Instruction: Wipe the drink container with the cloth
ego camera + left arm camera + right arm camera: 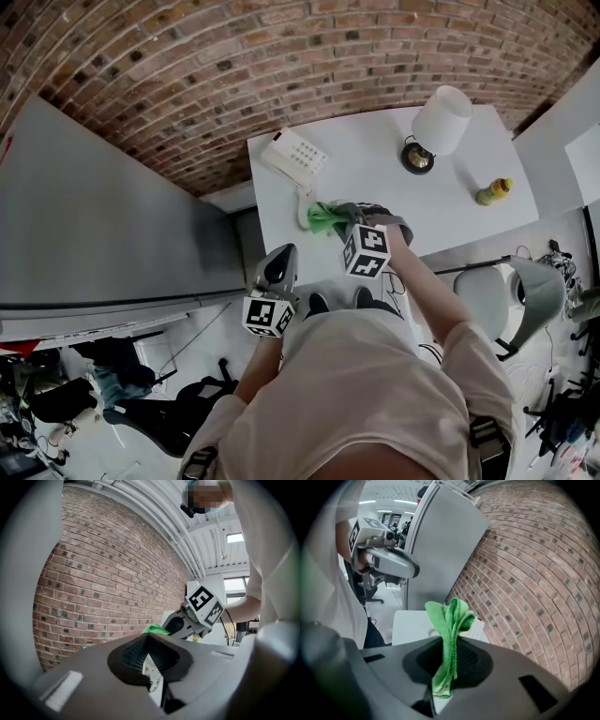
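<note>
The drink container is a small yellow-green bottle point(494, 190) lying on the right part of the white table point(375, 159), far from both grippers. My right gripper point(341, 216) is over the table's front edge, shut on a bunched green cloth point(324, 218). In the right gripper view the cloth point(451, 620) sticks up out of the closed jaws point(444, 670). My left gripper point(280, 258) hangs lower, off the table's front-left corner near my body. Its jaws point(152, 660) look shut with nothing held. From the left gripper view, the right gripper point(182, 624) and the cloth point(156, 630) show ahead.
A white keypad device point(294, 157) lies at the table's back left. A lamp with a white shade point(439, 122) stands at the back right. A brick wall point(281, 56) runs behind the table and a grey cabinet point(94, 216) stands left. Chairs point(525, 291) are on the floor.
</note>
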A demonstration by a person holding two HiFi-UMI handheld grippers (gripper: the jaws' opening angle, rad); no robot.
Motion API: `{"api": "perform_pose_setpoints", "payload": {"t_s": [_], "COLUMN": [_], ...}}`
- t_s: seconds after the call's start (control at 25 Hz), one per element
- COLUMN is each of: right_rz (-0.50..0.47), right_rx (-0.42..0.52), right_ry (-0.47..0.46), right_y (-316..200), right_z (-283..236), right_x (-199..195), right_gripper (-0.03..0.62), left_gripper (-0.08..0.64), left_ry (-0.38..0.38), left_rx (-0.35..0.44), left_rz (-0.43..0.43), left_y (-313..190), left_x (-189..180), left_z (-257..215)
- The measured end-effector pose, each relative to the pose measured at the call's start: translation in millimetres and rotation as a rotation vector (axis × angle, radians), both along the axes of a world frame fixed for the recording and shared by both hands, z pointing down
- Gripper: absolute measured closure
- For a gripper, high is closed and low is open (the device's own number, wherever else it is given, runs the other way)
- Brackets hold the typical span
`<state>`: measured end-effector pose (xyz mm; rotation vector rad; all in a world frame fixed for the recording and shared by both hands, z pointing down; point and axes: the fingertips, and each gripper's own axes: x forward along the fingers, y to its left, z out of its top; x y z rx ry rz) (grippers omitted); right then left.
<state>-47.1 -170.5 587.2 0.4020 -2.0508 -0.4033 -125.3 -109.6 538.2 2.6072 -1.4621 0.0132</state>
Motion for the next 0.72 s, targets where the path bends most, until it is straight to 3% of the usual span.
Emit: {"api": "perform_pose_setpoints", "payload": {"t_s": [0.36,0.72], "right_rz": [-0.039,-0.038], "right_rx": [-0.023,-0.073], "right_ry": [0.147,0.212], "right_y": [-45.7,-59.9], "right_z": [40.0,66.4], "right_x": [-14.6,-25.4], "right_gripper": [0.549,0.549], "left_gripper": [0.549,0.549], "left_ry": [0.0,0.005], "left_rx": [-0.01,-0.019], "left_rz": [-0.029,-0.037], "left_y": [-0.3,-6.1], "left_x": [-17.8,-27.6], "left_z": [2.7,5.8]}}
